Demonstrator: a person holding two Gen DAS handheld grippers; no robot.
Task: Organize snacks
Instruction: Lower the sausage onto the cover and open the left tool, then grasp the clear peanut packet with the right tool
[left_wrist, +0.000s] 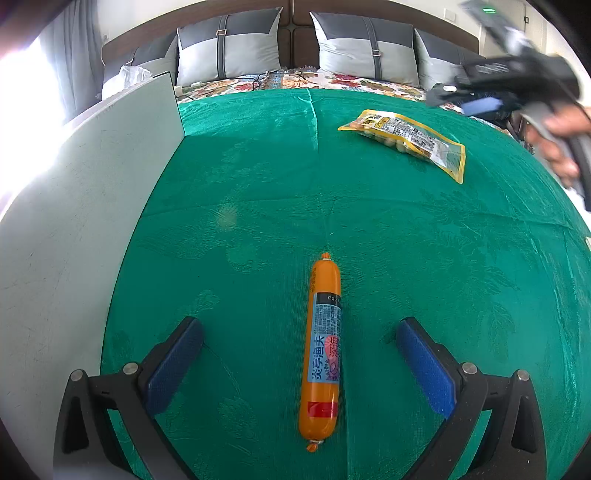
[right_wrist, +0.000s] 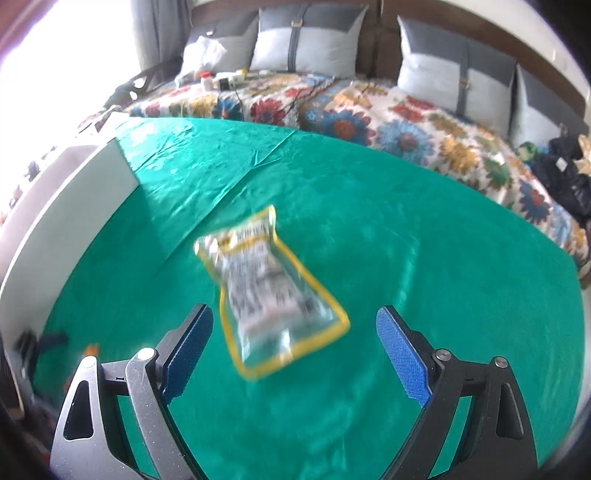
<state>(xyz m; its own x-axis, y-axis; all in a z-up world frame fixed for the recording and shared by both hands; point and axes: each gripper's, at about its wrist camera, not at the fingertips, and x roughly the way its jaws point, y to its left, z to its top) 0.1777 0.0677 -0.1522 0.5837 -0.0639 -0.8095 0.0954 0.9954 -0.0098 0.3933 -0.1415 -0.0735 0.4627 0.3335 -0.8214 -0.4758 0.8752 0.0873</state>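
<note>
An orange sausage stick (left_wrist: 323, 350) with a blue label lies on the green tablecloth (left_wrist: 258, 184), lengthwise between the blue pads of my left gripper (left_wrist: 299, 325). The jaws stand wide open and the pads do not touch it. A yellow-edged clear snack pouch (left_wrist: 406, 138) lies flat farther back on the right. In the right wrist view the pouch (right_wrist: 269, 291) is blurred and sits just ahead of my right gripper (right_wrist: 294, 311), which hovers above the cloth, open and holding nothing. A hand holds the right gripper (left_wrist: 517, 77), seen at the top right of the left wrist view.
A white flat-sided box (left_wrist: 74, 221) stands along the left side of the cloth, also visible as the white box (right_wrist: 74, 192). Behind the table is a bed with a floral quilt (right_wrist: 406, 122) and grey pillows (left_wrist: 229, 48). A dark bag (right_wrist: 565, 173) lies at the far right.
</note>
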